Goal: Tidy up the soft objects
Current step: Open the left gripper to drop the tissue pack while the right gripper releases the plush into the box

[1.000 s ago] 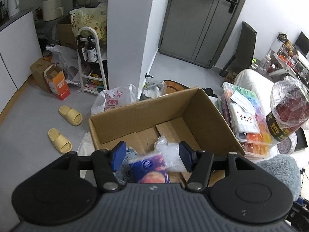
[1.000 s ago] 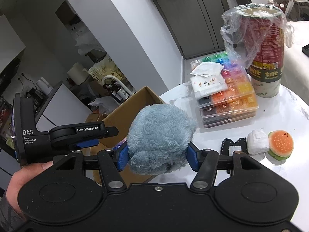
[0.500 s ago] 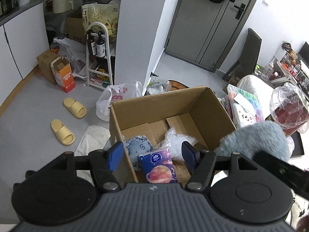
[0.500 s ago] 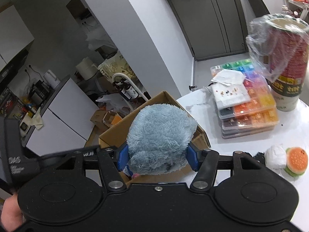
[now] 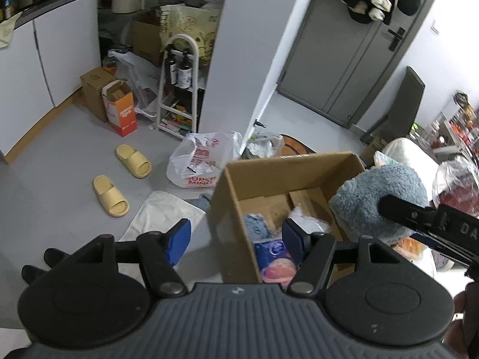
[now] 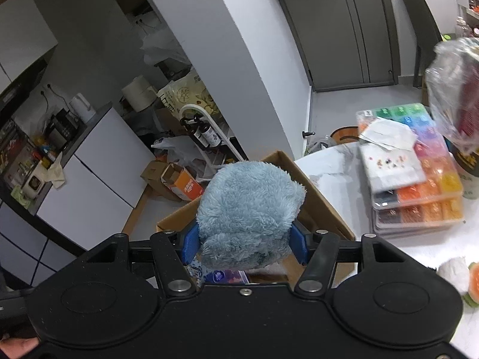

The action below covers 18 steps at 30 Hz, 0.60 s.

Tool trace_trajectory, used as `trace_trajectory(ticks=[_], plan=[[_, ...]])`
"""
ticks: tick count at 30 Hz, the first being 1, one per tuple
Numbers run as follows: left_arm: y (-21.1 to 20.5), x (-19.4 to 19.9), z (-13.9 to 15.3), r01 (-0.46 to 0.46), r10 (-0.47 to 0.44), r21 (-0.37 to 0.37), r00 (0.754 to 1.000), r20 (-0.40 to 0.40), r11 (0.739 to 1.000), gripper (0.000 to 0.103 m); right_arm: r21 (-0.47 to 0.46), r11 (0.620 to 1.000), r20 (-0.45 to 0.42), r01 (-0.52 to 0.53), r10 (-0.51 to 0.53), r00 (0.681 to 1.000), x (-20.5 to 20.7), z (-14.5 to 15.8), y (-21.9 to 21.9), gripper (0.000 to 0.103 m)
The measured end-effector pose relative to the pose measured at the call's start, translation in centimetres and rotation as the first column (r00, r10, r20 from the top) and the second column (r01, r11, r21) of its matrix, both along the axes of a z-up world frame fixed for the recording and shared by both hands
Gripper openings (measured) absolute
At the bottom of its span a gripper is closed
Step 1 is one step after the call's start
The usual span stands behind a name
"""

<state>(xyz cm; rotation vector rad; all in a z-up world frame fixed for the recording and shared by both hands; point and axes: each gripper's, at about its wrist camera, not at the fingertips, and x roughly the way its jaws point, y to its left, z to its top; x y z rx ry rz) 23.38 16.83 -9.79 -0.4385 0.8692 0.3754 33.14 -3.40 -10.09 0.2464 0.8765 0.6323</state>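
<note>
The right tongs [image 6: 244, 243], angled downward, pinch a fluffy blue plush [image 6: 248, 215] between their blue pads, carrying it above the near rim of an open cardboard box [image 6: 323, 206] that stands beside a white tabletop [image 6: 329, 164]. In the left wrist view the same plush [image 5: 380, 197] hangs at the box's right wall, with the black body of the right tool crossing in front of it. The left tongs [image 5: 236, 239], tilted steeply down, stand spread and have just been opening, nothing pressed between the pads; the left wall of the box [image 5: 230, 209] shows in the gap between them, apart from both pads. Inside the box lie a second blue plush [image 5: 256, 224], a purple tissue pack [image 5: 277, 258] and a crumpled clear plastic bag [image 5: 308, 221]. On the tabletop sit stacked trays of coloured beads [image 6: 419, 179], a plastic-wrapped canister [image 6: 461, 104] and, at the right edge, a small burger toy [image 6: 473, 281]. Two yellow slippers [image 5: 110, 196] rest on the grey floor [image 5: 60, 164] to the left of the box
</note>
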Motion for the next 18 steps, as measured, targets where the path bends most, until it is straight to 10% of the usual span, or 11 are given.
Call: trace_trajectory(ticks=[18], plan=[[1.4,-1.6,0.8,-0.055,0.056,-0.011,0.998,0.009,0.998,0.066,-0.033,0.999,0.009,0.007,-0.006,1.0,0.3,0.2,0.6,0.079]])
